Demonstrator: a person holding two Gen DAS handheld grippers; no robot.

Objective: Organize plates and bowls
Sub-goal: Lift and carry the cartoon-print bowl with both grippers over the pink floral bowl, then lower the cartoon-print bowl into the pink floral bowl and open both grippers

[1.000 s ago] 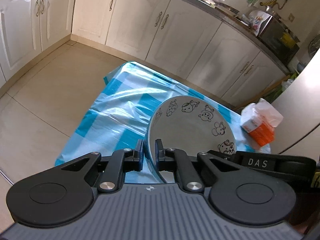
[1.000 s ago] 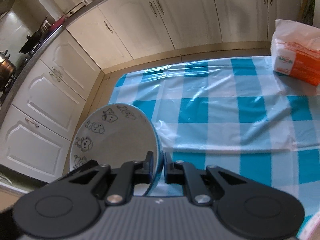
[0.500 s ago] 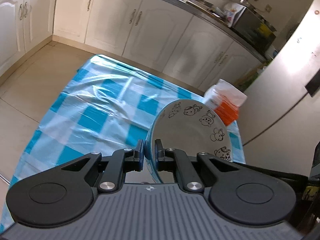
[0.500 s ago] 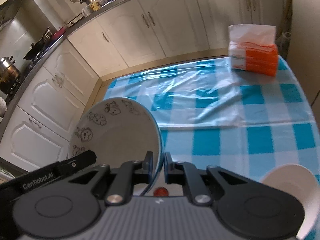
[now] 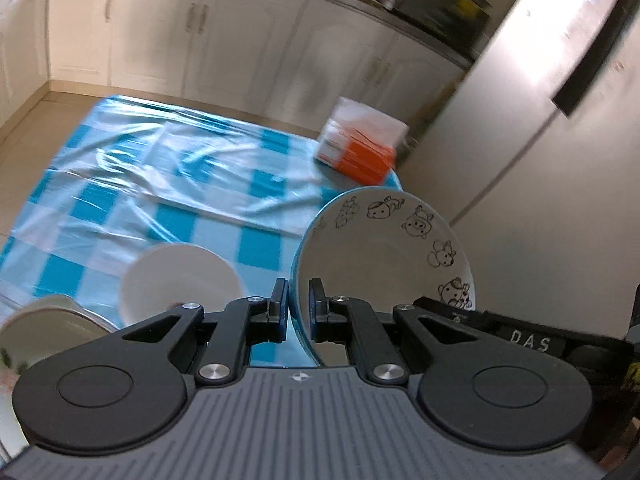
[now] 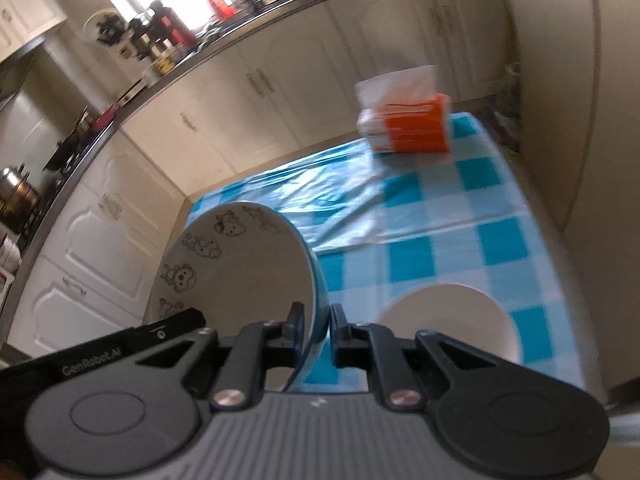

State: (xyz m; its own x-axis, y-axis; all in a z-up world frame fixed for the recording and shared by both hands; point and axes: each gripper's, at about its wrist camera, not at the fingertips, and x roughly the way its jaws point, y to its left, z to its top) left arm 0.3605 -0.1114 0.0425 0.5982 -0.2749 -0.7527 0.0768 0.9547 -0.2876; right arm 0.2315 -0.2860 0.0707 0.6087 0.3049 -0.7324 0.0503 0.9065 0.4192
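Note:
A white plate (image 5: 384,248) with cartoon animals round its rim and a blue underside hangs tilted over the checked table. My left gripper (image 5: 298,300) is shut on its left rim. In the right wrist view the same plate (image 6: 240,272) is gripped on its right rim by my right gripper (image 6: 318,320), also shut. Each view shows the other gripper's black body past the plate. A plain white bowl (image 5: 180,280) stands on the cloth below, and the right wrist view has this bowl (image 6: 448,320) to the right of the fingers. Another pale bowl (image 5: 44,320) sits at the left edge.
The table wears a blue-and-white checked plastic cloth (image 5: 160,168). An orange-and-white tissue pack (image 5: 360,144) lies at its far corner, seen also as the tissue pack (image 6: 408,128). A tall fridge (image 5: 540,120) stands right of the table. Cream cabinets (image 6: 240,120) line the walls.
Both grippers have carried the plate back towards the table's near end. The far edge of the cloth has receded, and the white bowls have come into view below.

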